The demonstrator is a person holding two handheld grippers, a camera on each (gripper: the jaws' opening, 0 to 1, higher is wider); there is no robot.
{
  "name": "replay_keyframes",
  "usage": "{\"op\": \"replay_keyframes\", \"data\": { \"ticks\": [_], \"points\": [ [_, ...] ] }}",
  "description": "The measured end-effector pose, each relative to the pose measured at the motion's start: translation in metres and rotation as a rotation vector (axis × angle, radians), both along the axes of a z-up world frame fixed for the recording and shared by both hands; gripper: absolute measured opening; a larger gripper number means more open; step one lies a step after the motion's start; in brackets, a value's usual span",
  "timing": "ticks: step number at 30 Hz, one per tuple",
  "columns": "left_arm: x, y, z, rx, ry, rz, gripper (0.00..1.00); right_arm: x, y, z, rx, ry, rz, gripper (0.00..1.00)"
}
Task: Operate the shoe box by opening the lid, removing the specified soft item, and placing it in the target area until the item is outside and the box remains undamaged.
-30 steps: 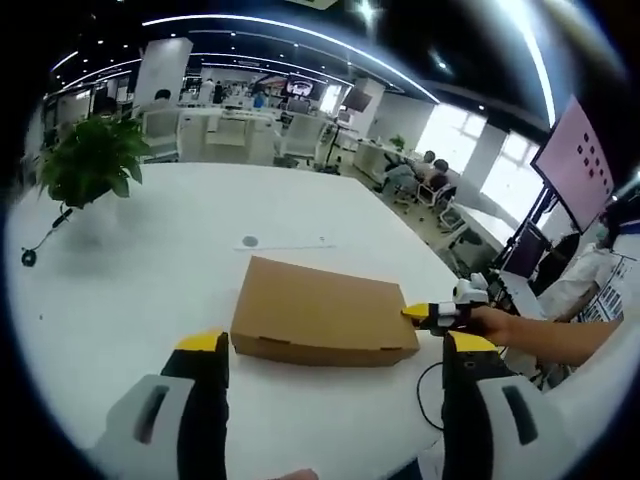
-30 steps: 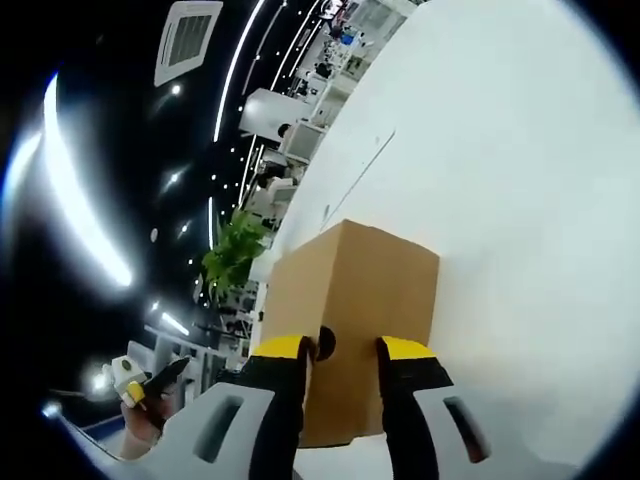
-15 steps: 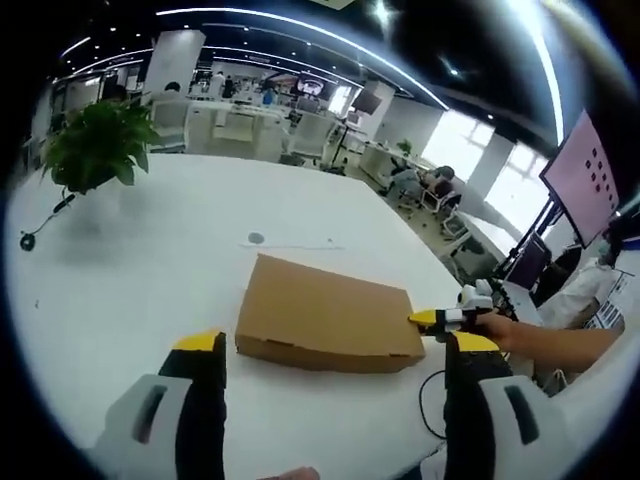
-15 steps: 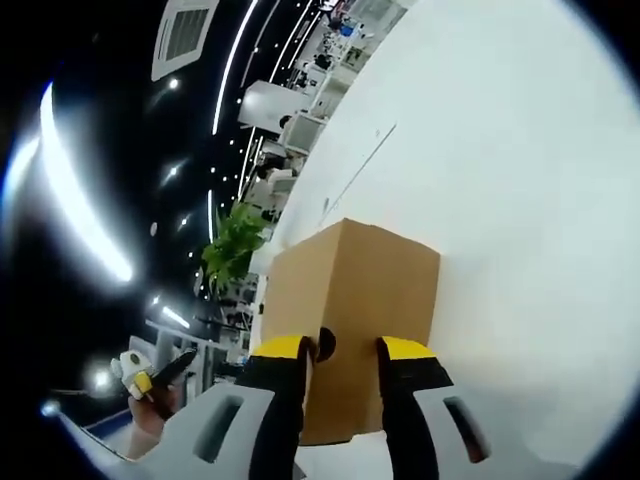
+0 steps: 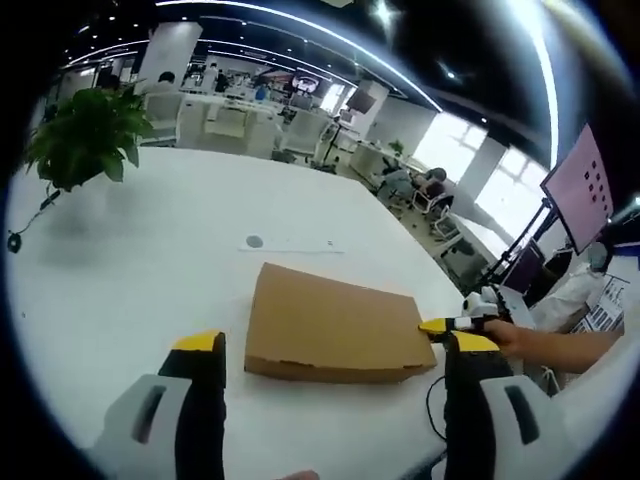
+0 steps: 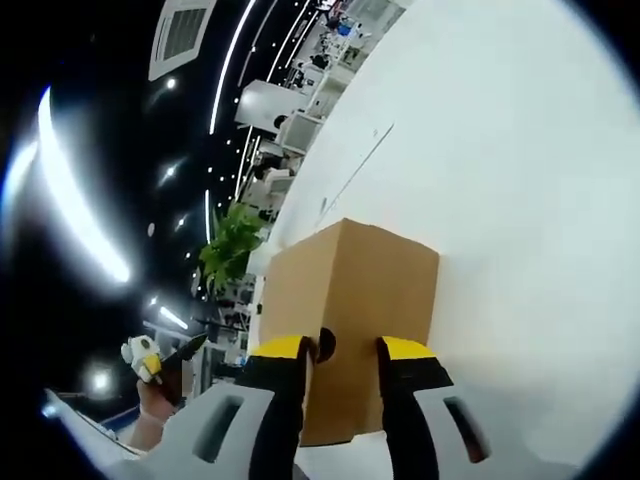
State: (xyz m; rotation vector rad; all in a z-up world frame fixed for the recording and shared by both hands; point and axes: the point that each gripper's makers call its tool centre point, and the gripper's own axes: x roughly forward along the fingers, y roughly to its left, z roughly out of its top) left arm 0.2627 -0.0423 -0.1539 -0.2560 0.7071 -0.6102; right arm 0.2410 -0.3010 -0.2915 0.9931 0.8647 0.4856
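A flat brown cardboard shoe box lies lid down on the white table. My left gripper hangs open just short of its near long side, with nothing between the wide-set jaws. From the right, a hand brings my right gripper to the box's right end. In the right gripper view that gripper has its yellow-tipped jaws close together on the box, pinching the end beside a small round hole. The left gripper appears small at the far left, held in a hand.
A potted plant with a trailing cable stands at the table's far left. A thin line and a round mark lie beyond the box. A dark cable loops near the right edge. Desks, seated people and a pink screen lie beyond.
The left gripper view has shifted a little, so the box looks slightly nearer and turned. The right gripper keeps the same hold on the box's end.
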Motion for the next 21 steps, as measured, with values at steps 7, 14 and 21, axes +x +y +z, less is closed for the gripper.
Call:
{"op": "replay_keyframes", "data": {
  "ticks": [7, 14, 21],
  "points": [
    [0.019, -0.003, -0.016, -0.011, 0.028, -0.031, 0.93, -0.001, 0.002, 0.002, -0.009, -0.001, -0.009, 0.27],
    [0.029, -0.004, -0.027, -0.056, 0.076, -0.020, 0.94, 0.003, -0.005, -0.006, -0.009, 0.003, -0.008, 0.27],
    [0.038, 0.002, -0.036, -0.087, 0.091, -0.008, 0.93, 0.005, -0.007, -0.010, -0.023, 0.008, 0.012, 0.27]
  ]
}}
